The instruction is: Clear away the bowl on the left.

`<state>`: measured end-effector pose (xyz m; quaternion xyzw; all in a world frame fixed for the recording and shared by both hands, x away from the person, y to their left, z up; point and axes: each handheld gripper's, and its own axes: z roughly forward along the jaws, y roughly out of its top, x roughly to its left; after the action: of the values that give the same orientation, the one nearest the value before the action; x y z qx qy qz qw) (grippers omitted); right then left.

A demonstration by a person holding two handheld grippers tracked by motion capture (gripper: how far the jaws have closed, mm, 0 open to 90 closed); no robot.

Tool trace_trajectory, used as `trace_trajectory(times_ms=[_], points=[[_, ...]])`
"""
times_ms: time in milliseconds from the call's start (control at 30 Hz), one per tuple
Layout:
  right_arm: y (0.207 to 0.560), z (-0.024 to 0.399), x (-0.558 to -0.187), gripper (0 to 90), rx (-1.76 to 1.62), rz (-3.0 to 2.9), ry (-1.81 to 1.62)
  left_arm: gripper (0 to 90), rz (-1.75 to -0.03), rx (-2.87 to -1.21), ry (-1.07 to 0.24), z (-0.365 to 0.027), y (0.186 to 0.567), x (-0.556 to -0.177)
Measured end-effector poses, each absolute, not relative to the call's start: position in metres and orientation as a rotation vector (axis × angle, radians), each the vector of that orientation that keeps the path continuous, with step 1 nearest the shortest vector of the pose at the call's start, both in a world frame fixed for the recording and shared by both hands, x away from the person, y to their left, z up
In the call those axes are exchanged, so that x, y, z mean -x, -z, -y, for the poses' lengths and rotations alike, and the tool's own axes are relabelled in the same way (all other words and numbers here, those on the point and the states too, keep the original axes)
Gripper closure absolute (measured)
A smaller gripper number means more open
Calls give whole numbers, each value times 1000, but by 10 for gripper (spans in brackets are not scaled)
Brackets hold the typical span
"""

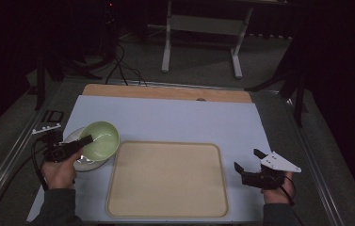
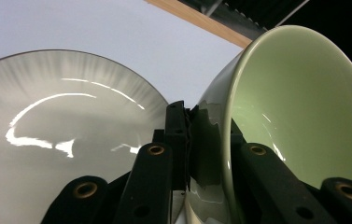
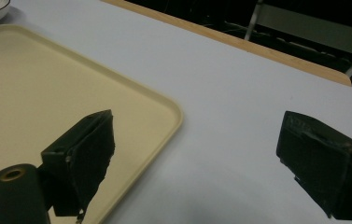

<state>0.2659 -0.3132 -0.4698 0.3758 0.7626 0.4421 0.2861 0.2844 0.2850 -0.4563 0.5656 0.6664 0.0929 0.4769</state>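
Note:
A pale green bowl (image 1: 100,140) hangs tilted over a white plate (image 1: 82,163) at the table's left. My left gripper (image 1: 86,140) is shut on the bowl's rim, one jaw inside and one outside. In the left gripper view the green bowl (image 2: 299,107) fills the right and the glossy plate (image 2: 57,121) lies below at the left. A beige tray (image 1: 167,179) lies in the middle of the white mat. My right gripper (image 1: 247,161) rests open just right of the tray, nothing between its jaws. The right gripper view has the tray's corner (image 3: 47,98) under the left jaw.
The white mat (image 1: 175,120) covers the table, with a wooden strip (image 1: 165,92) along its far edge. Cables and a white stand's legs (image 1: 201,47) are on the floor beyond. Metal rails run along both sides of the table.

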Motion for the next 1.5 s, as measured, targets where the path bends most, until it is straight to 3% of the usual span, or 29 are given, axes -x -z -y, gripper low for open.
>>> trace_trajectory(times_ms=[1500], points=[[469,313,-264,110,-983,-2033,-1187,811,-1496,-1528,-199,-210,448,-289]])
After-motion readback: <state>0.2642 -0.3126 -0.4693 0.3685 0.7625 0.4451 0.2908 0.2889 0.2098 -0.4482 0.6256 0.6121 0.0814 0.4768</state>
